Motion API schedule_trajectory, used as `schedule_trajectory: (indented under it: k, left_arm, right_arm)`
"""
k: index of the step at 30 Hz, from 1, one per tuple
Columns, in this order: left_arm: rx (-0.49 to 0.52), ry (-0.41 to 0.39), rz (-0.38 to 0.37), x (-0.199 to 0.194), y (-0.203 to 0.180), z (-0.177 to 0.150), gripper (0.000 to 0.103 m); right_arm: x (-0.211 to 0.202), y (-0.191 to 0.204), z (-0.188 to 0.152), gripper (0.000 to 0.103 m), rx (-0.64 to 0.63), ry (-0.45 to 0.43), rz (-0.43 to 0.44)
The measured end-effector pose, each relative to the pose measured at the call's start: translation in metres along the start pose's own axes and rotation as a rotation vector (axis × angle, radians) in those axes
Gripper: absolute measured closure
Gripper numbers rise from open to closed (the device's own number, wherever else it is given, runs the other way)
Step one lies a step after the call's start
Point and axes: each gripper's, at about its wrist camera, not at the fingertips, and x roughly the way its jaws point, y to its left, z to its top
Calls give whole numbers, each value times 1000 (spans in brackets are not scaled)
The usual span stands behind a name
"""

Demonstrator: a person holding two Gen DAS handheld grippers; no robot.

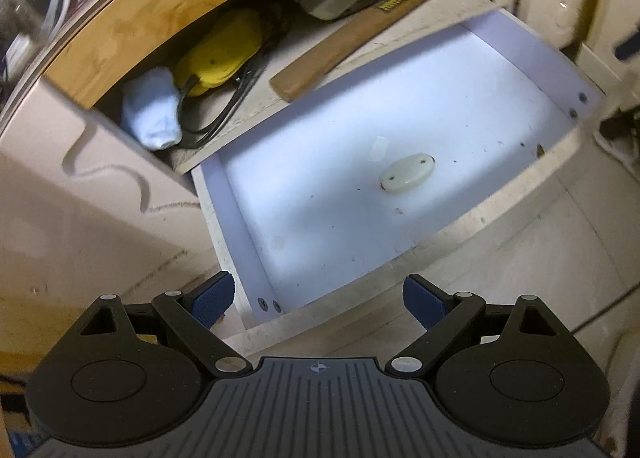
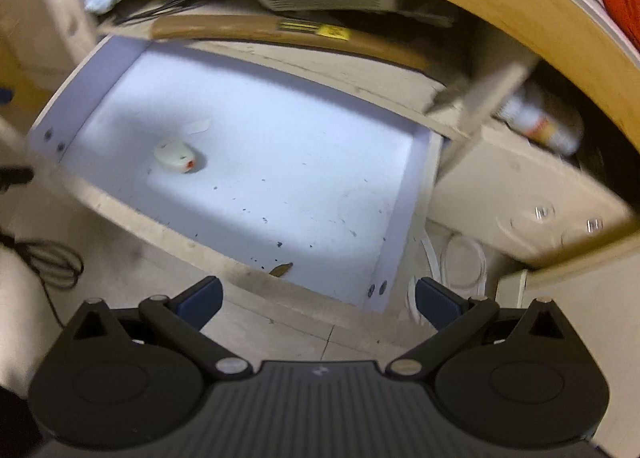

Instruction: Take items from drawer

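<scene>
I am holding both the left gripper and right gripper spread, empty, above the drawer; I am judging a level descent onto the white oval piece best.

drawer – white floor | pale oval object lies on it | dark specks scattered around

Left gripper points forward and down, its two blue-padded fingers spread wide apart with nothing between them. Right gripper is posed alike, blue-padded fingers also wide apart, holding nothing.
</scene>
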Motion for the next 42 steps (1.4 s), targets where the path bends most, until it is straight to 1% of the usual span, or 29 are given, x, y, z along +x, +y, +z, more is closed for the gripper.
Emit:
schedule_trajectory:
  k: [3,5,11,14,19,21,24,31,42]
  left_arm:
    - [-40,14,11,1,3,0,10]
    - [-84,21,14,1,6,0,10]
    - [-276,39,-8,2,20,-1,10]
    - [-378,53,-17,3,28,-3,10]
    - [-500,61,-17,2,35,-8,10]
    - [-536,63,-30,3,36,-9,10]
    - [-531,53,-28,2,34,-8,10]
    - [-483,29,-20,1,28,-3,10]
    - [-450,1,-38,0,26,-1,10]
  right_arm:
    - [1,-5,-1,0,85,14,-11]
    - [1,-8,-3,0,131,19,-18]
    - [-1,-12,-6,0,239,15,-40]
    - [-1,-14,-7,0,291,15,-37]
    - [-3,-15,-8,0,344,0,-30]
    - [-4,-16,-8,0,359,-6,-23]
    - [-4,-15,-7,0,359,-11,-23]
    - [-3,-15,-7,0,355,-15,-26]
    - [-3,-13,-6,0,344,-15,-13]
